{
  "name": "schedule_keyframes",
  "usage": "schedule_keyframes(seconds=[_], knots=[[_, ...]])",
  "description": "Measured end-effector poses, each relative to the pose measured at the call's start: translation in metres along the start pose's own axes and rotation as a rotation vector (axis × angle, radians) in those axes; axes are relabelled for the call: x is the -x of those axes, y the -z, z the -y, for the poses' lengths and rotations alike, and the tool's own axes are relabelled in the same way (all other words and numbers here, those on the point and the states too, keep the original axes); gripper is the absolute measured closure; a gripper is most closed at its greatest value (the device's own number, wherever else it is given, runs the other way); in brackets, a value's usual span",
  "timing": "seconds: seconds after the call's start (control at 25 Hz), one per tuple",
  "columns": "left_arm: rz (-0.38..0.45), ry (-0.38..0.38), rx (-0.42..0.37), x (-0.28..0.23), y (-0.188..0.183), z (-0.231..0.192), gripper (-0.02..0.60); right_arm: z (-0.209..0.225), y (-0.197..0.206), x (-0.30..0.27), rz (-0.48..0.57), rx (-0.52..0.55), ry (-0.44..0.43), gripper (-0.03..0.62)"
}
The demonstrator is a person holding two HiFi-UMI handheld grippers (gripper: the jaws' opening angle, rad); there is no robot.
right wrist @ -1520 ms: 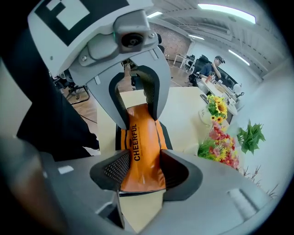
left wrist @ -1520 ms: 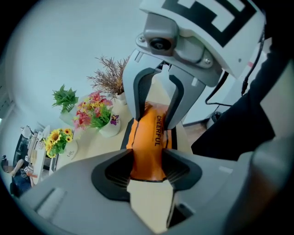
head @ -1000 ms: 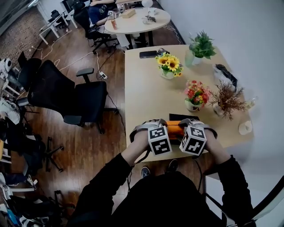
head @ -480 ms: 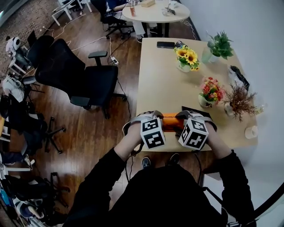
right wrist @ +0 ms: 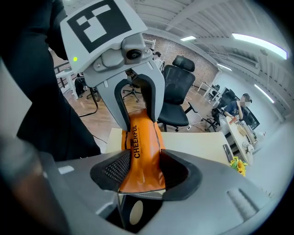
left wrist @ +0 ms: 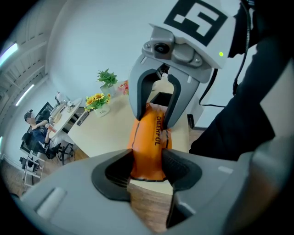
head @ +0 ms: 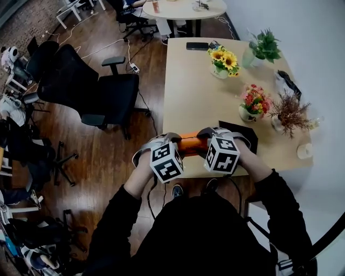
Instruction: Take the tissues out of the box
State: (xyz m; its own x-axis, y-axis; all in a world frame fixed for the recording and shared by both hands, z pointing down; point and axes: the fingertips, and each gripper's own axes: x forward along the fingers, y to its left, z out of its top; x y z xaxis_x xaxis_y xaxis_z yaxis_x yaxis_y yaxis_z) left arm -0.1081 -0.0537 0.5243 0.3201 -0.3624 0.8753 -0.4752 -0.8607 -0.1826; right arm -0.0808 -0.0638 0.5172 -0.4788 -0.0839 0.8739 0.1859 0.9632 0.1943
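Both grippers (left wrist: 148, 170) (right wrist: 140, 172) clamp orange pack (head: 191, 143), apparently overhanging table edge (head: 195, 173).

Floor: dark brown wood floor (head: 113, 161), with white cords (head: 102, 46) lying on it near the chairs.
Walls: a plain white wall (head: 318, 48) runs along the right side of the room. A brick wall (head: 21, 21) is at the far left.
Long table: a light wood table (head: 199, 91) stands beside the white wall.
On the long table: sunflowers (head: 222, 60), a green plant (head: 262, 47), pink and red flowers (head: 253, 101) and a dry brown bush (head: 290, 113), plus a black phone (head: 197, 46) at the far end.
Round table: a pale round table (head: 178, 9) stands past the long table's far end.
Chairs: a big black office chair (head: 91, 91) stands left of the long table.
Light: long bright lamps (right wrist: 257, 39) shine on the white ceiling.
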Motion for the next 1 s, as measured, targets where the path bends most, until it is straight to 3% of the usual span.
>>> schedule_keyframes(seconds=[0.28, 1.0], knots=[[-0.035, 0.001, 0.062, -0.01, 0.023, 0.005, 0.405, -0.008, -0.006, -0.025, 0.001, 0.047, -0.058, 0.39], [-0.084, 0.024, 0.082, -0.044, 0.033, 0.005, 0.407, -0.005, 0.014, -0.056, -0.007, 0.043, -0.106, 0.394]])
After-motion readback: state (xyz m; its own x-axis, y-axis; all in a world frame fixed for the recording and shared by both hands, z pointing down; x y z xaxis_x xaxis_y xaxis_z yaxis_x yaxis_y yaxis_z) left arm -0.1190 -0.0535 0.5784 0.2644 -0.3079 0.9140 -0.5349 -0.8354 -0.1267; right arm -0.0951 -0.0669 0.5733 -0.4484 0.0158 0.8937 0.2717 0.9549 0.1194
